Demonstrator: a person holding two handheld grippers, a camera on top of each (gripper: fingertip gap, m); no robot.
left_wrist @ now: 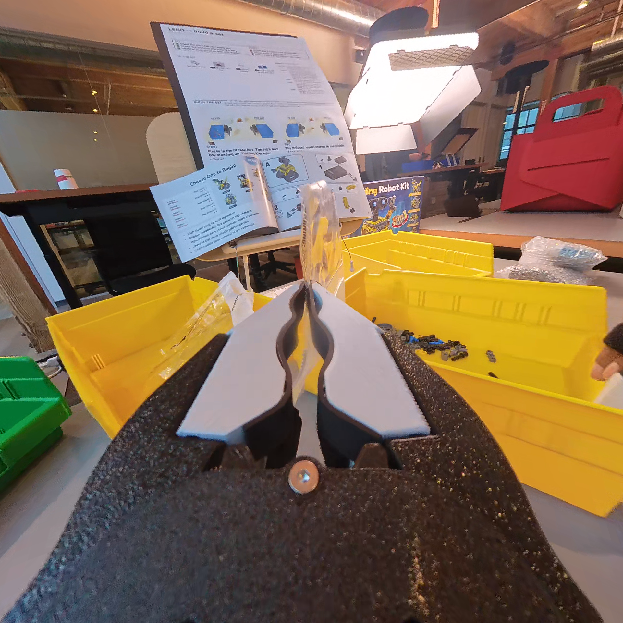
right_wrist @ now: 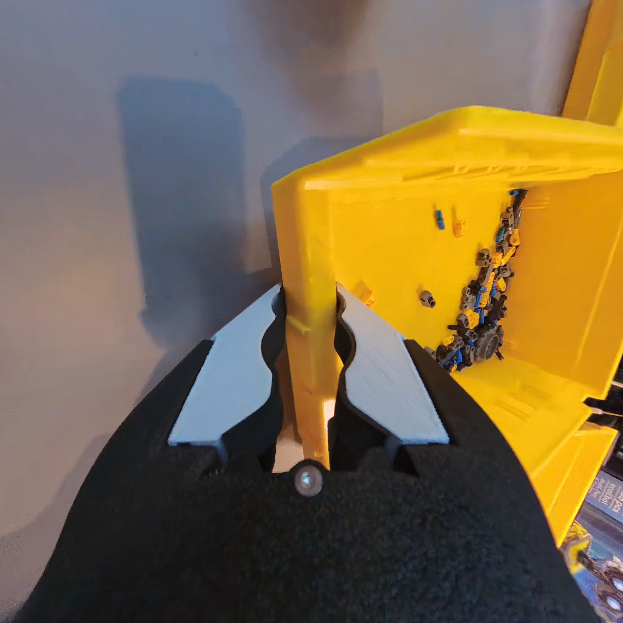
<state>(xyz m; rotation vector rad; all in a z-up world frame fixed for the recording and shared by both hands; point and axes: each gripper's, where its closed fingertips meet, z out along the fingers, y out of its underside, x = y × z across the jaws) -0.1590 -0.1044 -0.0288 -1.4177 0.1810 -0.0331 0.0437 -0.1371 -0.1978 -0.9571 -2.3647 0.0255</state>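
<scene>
Yellow plastic fills both views: the right claw (right_wrist: 308, 293) is clamped on the side wall of a yellow plastic bin (right_wrist: 387, 236), the wall running straight away from it, with small grey, blue and orange building pieces (right_wrist: 485, 290) heaped to its right inside. The left claw (left_wrist: 306, 286) is pressed together on a clear plastic bag (left_wrist: 318, 215) standing upright from its tips, between two yellow bins on the grey worktop (left_wrist: 40, 526). Farther off, an open instruction booklet (left_wrist: 222, 202) leans on a stand, in a workshop with timber beams.
</scene>
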